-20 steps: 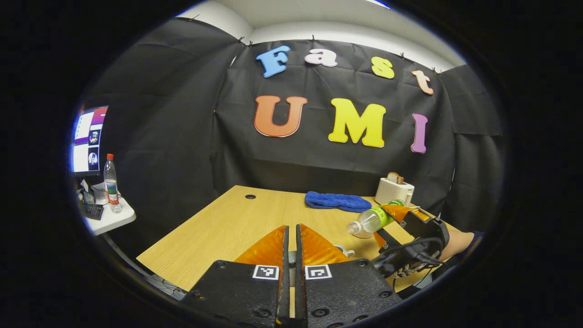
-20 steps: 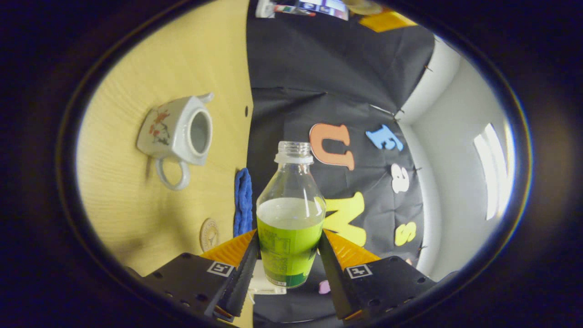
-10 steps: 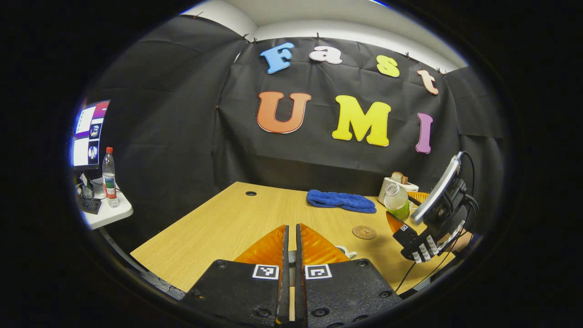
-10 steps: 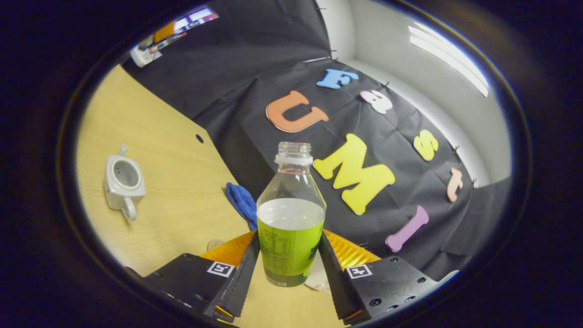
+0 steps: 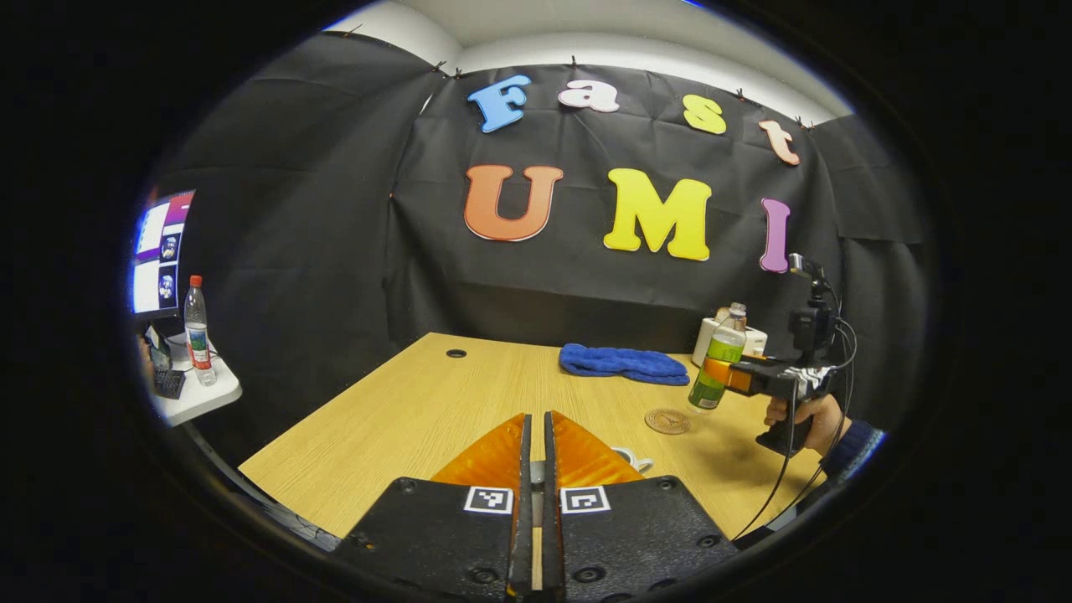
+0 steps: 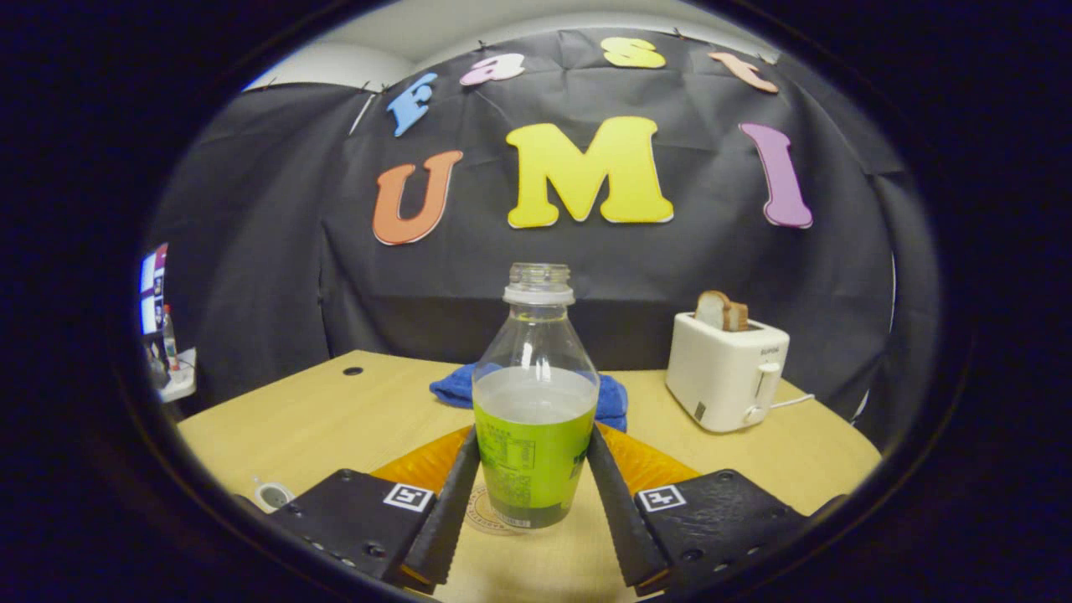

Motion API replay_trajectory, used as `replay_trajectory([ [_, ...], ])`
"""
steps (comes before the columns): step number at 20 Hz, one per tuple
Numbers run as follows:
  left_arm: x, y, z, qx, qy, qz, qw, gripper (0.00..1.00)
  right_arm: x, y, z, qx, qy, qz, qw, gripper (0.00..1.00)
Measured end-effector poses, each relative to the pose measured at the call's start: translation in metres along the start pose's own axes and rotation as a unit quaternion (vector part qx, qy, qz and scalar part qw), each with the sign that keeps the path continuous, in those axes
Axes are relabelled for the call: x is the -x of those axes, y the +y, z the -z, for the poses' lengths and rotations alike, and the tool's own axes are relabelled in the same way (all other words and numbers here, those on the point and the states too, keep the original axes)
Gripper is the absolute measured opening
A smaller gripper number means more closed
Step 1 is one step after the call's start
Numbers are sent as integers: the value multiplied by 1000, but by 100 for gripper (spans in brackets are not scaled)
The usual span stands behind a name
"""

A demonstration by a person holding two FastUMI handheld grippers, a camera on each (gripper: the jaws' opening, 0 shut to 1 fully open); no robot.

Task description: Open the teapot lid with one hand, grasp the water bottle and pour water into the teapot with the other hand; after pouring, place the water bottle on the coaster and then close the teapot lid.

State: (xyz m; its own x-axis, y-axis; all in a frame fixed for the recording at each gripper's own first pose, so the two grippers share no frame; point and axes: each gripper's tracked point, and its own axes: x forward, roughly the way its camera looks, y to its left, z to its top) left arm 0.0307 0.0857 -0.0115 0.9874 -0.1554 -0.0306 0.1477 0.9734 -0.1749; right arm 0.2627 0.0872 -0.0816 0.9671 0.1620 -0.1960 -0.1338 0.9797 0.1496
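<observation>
A clear water bottle (image 6: 536,419) with a green label and no cap stands upright between the fingers of my right gripper (image 6: 532,494), which is shut on it. Its base hovers just over a round brown coaster (image 6: 481,512). From the left gripper view, the bottle (image 5: 718,362) is beside the coaster (image 5: 667,420), and a hand (image 5: 806,416) holds the right gripper (image 5: 737,377). My left gripper (image 5: 536,469) is shut, with a small grey piece of the teapot lid between its fingers. A white edge of the teapot (image 5: 630,459) peeks out behind them; its open mouth (image 6: 272,494) shows low on the left.
A blue cloth (image 5: 624,365) lies at the back of the wooden table (image 5: 419,410). A white toaster (image 6: 727,377) with bread stands at the back right. Off the table's left edge is a side table (image 5: 188,394) with a bottle and a monitor.
The right gripper has swung the bottle from tilted over the teapot to upright and carried it right, to above the coaster. The left gripper has stayed put.
</observation>
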Motion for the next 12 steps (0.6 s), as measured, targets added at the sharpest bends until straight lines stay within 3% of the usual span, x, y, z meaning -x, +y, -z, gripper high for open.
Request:
replay_trajectory([
  [12, -13, -8, 21, -20, 29, -3, 999, 7, -33, 26, 26, 35, 23, -10, 999, 74],
])
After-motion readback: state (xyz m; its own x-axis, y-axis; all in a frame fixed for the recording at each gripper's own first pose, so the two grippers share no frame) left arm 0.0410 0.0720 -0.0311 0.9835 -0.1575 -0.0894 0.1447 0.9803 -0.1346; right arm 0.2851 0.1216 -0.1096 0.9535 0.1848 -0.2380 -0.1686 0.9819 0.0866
